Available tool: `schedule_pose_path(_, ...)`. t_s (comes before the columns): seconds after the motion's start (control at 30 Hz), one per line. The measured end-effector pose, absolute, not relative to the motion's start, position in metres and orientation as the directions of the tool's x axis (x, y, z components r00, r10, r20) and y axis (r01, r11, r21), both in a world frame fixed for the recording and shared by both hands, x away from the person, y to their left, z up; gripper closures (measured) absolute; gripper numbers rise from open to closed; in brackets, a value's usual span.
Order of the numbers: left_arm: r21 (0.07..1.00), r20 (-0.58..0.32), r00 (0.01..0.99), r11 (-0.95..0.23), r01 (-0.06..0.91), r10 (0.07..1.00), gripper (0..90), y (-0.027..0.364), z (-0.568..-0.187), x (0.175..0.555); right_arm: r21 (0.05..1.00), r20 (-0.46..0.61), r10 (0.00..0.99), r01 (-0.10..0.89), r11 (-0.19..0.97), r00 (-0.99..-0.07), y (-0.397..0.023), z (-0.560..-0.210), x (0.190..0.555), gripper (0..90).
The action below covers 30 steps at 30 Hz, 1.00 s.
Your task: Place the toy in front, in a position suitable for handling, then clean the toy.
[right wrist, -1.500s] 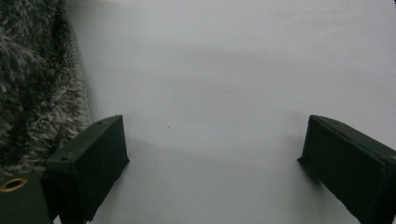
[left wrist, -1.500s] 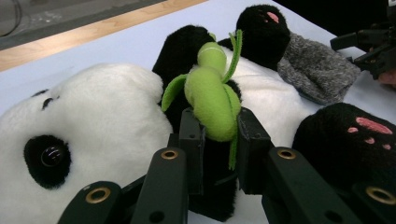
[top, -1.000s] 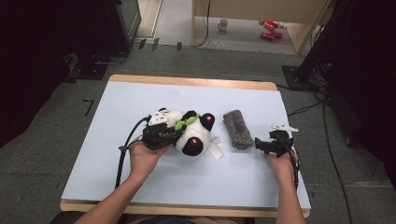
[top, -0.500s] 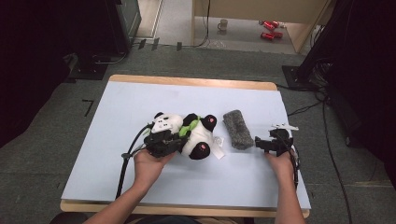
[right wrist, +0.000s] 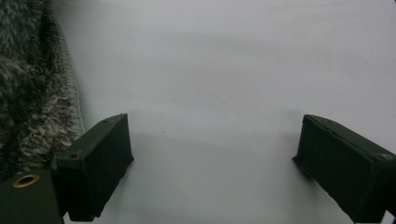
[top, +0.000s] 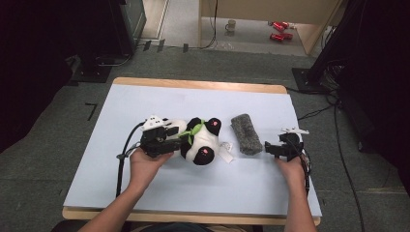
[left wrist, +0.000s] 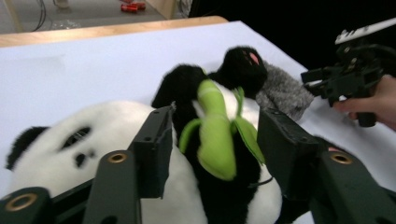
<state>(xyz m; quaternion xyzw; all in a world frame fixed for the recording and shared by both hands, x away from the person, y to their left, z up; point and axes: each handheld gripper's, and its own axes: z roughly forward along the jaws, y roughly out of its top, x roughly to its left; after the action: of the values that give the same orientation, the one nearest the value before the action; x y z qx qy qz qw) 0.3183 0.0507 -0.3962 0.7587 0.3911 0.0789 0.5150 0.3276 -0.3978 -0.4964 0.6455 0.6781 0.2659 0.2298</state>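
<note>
On the white-covered desk (top: 145,203), seen from above, our left gripper (top: 167,137) sits at the black-and-white plush panda (top: 200,142); the grey fuzzy pouch (top: 245,133) lies just beside the panda. Along the left gripper (left wrist: 212,140), its fingers have just been opening, released around the panda's green scarf (left wrist: 215,135). Beside the pouch (right wrist: 32,93), our right gripper (right wrist: 212,154) stands spread, empty.

black-and-white panda (top: 200,142) with green leaf (left wrist: 215,133) and pink paw pads; grey speckled fuzzy cloth (top: 245,134); white table cover (top: 203,101).
</note>
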Motion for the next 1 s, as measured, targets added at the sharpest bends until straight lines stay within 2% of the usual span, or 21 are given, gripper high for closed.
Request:
schedule_pose_path(0.13,0.836,-0.322,0.691,-0.149,0.529,0.647,41.1,0.065,-0.391,0.326,0.652,0.051,0.997,0.758,0.015,-0.064,-0.4,-0.495,0.329,9.9)
schedule_pose_path(0.23,0.848,-0.309,0.704,-0.15,0.509,0.64,40.9,0.071,-0.39,0.329,0.645,0.047,0.996,0.764,0.025,-0.072,-0.401,-0.494,0.329,11.8)
schedule_pose_path(0.33,0.83,-0.296,0.723,-0.206,0.517,0.624,40.3,0.078,-0.389,0.335,0.636,0.049,0.996,0.771,0.028,-0.077,-0.4,-0.49,0.329,16.4)
schedule_pose_path(0.4,0.847,-0.232,0.734,-0.238,0.475,0.639,40.3,0.082,-0.39,0.336,0.645,0.049,0.996,0.764,0.024,-0.072,-0.4,-0.487,0.328,17.9)
schedule_pose_path(0.5,0.854,-0.185,0.764,-0.284,0.437,0.618,36.2,0.087,-0.392,0.338,0.669,0.054,0.996,0.743,0.022,-0.078,-0.4,-0.481,0.327,20.2)
schedule_pose_path(0.6,0.862,-0.139,0.776,-0.311,0.401,0.615,36.5,0.096,-0.392,0.34,0.689,0.088,0.992,0.725,0.0,-0.085,-0.399,-0.473,0.325,22.9)
schedule_pose_path(0.87,0.841,-0.179,0.793,-0.328,0.43,0.582,34.7,0.126,-0.4,0.35,0.737,0.143,0.98,0.676,-0.011,-0.139,-0.388,-0.452,0.319,24.5)
schedule_pose_path(1.0,0.832,-0.165,0.807,-0.359,0.422,0.567,33.9,0.138,-0.412,0.351,0.754,0.162,0.971,0.657,-0.006,-0.177,-0.379,-0.444,0.317,25.2)
